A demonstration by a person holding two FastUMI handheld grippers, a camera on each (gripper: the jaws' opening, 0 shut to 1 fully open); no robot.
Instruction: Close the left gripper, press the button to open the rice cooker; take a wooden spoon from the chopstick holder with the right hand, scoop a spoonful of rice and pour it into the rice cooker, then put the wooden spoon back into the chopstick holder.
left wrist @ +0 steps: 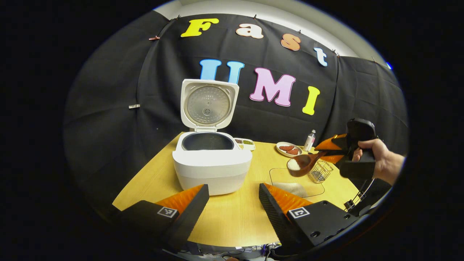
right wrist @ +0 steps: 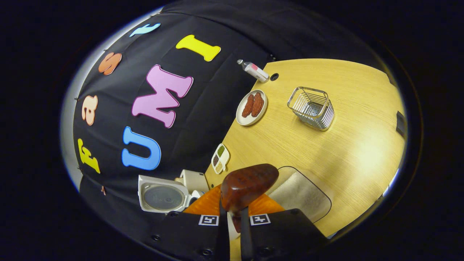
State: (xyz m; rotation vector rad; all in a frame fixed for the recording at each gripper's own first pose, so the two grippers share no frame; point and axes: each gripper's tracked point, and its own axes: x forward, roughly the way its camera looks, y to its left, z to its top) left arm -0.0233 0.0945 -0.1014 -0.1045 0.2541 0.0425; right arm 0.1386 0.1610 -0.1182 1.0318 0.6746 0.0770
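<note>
Currently:
Right tongs [left wrist: 328,152]: clamped on wooden spoon [left wrist: 304,164], loaded with rice.
Left tongs [left wrist: 233,204]: agape, idle.
Risk: tilt spills rice short of rice cooker [left wrist: 212,163].

Left gripper view level, near rice cooker [left wrist: 212,159]; right gripper view rolled, overhead.

rice cooker [left wrist: 212,166] glossy white plastic, lid inner metal | wooden spoon [left wrist: 306,163] dark, polished | chopstick holder [right wrist: 311,107] shiny wire metal | table [left wrist: 235,217] matt light wood grain | wall matt cloth
</note>
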